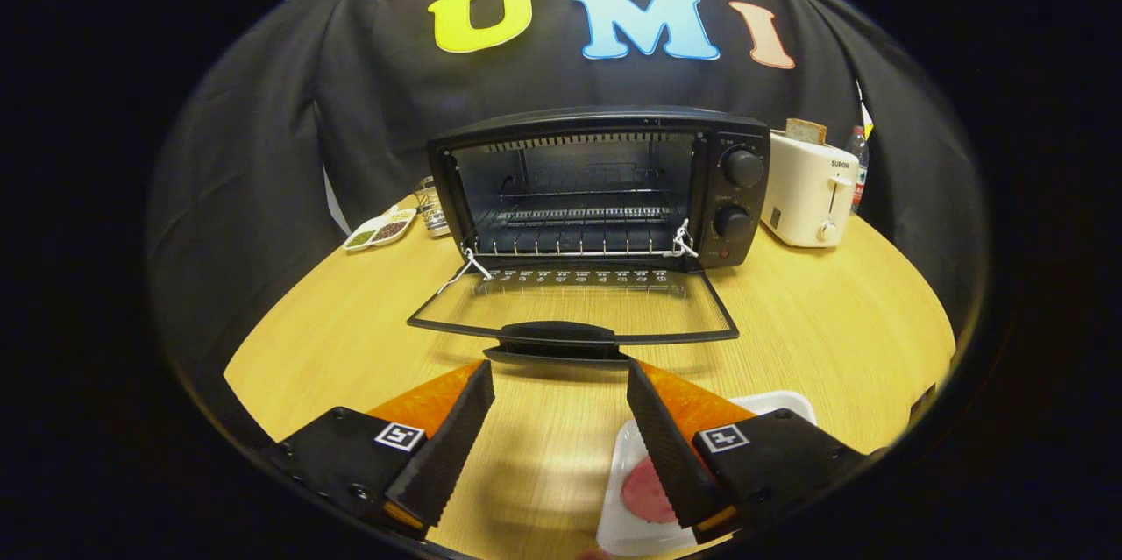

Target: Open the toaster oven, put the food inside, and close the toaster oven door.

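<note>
Toaster oven [596, 192] stands open on the table [833, 323], door [574, 310] lowered flat just ahead of my gripper [561, 385], whose fingers are wide and empty. Food [647, 490] lies in a white tray [627, 455] under my right finger; a careless grasp could tip it, I think.

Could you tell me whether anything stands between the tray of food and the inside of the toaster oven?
Nothing visible does. The toaster oven door lies fully open and flat on the table, and the wire rack is bare. The food tray sits partly under one finger of the open, empty tool.
</note>
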Available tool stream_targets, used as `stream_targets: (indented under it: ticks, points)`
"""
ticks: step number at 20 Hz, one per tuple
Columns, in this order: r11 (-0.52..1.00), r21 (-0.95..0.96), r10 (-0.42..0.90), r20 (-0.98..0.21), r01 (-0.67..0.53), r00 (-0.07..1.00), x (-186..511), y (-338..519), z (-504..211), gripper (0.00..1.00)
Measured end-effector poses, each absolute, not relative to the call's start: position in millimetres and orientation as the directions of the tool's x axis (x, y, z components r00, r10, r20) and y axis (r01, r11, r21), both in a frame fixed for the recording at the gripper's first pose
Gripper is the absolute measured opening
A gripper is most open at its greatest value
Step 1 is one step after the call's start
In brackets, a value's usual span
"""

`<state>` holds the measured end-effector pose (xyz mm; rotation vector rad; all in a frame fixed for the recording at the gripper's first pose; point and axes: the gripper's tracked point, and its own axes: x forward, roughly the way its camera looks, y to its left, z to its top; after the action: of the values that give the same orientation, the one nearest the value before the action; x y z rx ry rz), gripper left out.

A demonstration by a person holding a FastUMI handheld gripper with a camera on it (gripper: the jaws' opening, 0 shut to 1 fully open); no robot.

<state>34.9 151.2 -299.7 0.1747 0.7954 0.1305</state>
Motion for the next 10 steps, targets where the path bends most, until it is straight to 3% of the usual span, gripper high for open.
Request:
stream_targets:
  ticks: [10]
  points:
    - [0.947,0.320,0.265,-0.730,-0.026,0.630,-10,78,-263,0.98]
